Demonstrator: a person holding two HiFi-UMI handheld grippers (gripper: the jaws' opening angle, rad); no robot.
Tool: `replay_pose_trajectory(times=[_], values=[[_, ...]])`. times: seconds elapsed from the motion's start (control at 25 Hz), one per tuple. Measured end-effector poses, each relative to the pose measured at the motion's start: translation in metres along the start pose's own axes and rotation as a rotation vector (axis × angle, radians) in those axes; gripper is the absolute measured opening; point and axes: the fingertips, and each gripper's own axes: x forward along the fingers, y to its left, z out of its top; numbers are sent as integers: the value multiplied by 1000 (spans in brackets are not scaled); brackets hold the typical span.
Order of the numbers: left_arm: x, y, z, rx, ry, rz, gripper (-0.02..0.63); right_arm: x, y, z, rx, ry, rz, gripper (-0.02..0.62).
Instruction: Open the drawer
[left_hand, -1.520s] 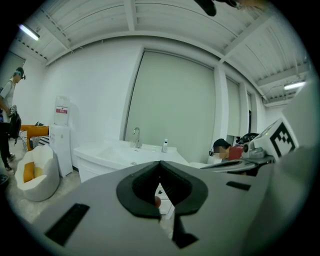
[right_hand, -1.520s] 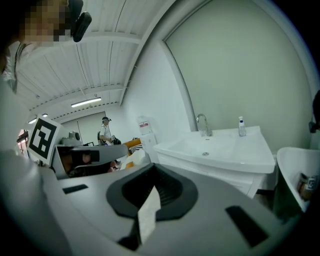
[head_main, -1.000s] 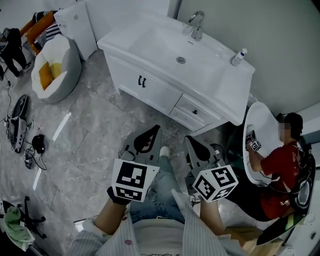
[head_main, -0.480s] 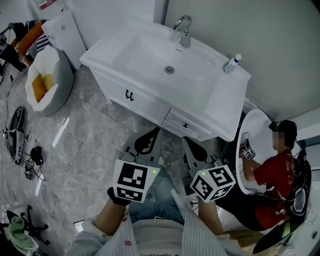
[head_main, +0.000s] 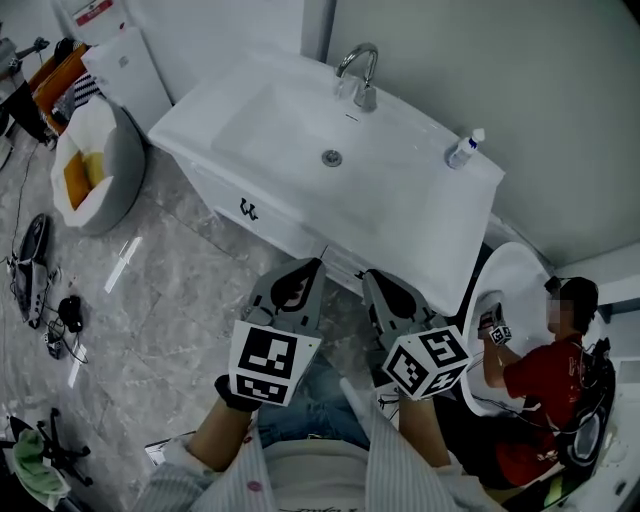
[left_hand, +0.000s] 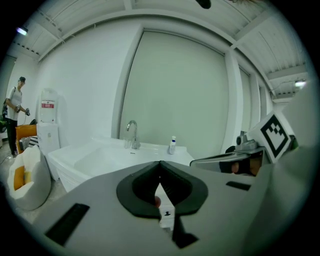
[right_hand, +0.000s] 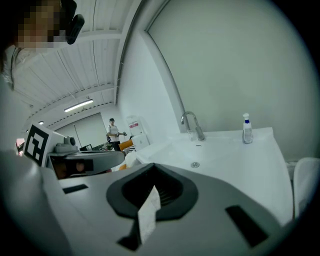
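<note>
Below the white tabletop (head_main: 430, 215), the drawer (left_hand: 164, 221) is almost wholly hidden from us. In the head view the overhang and the tips of both tools cover it. Only the left gripper view shows a thin white slice of its front with a small dark knob (left_hand: 167, 214), seen through the slot behind the closed tips. From so little we cannot tell whether it sits flush.

The left hand-held gripper (head_main: 312, 263) has its jaws together at the tips with nothing between them. It points at that front, though we cannot judge whether it touches. The right hand-held gripper (head_main: 367, 273), just beside it, also has its jaws closed on nothing. Its own view gives only a white strip through the slot, too blank to name.

On the tabletop a faucet (head_main: 358, 75) stands behind the basin (head_main: 290, 125), and a bottle (head_main: 465, 150) stands near the back right corner. Dark handles (head_main: 248, 210) mark the cabinet front (head_main: 215, 192) further left. At lower right a person in red (head_main: 540, 385) is partly cut off by the frame.
</note>
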Motion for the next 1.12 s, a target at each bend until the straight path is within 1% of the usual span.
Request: replay_pose_trajectory(times=[0.28, 0.48, 0.64, 0.92, 1.12], values=[[28, 2, -3, 5, 22, -40, 15, 12, -16, 1, -1, 19, -22, 8], [47, -1, -3, 23, 41, -96, 15, 15, -29, -1, 27, 20, -70, 8], [60, -4, -12, 26, 65, -132, 15, 17, -40, -11, 51, 29, -108, 8], [81, -16, -43, 27, 115, -199, 15, 14, -56, -34, 61, 47, -176, 8], [97, -29, -84, 47, 189, -244, 15, 11, -68, -60, 52, 67, -214, 9]])
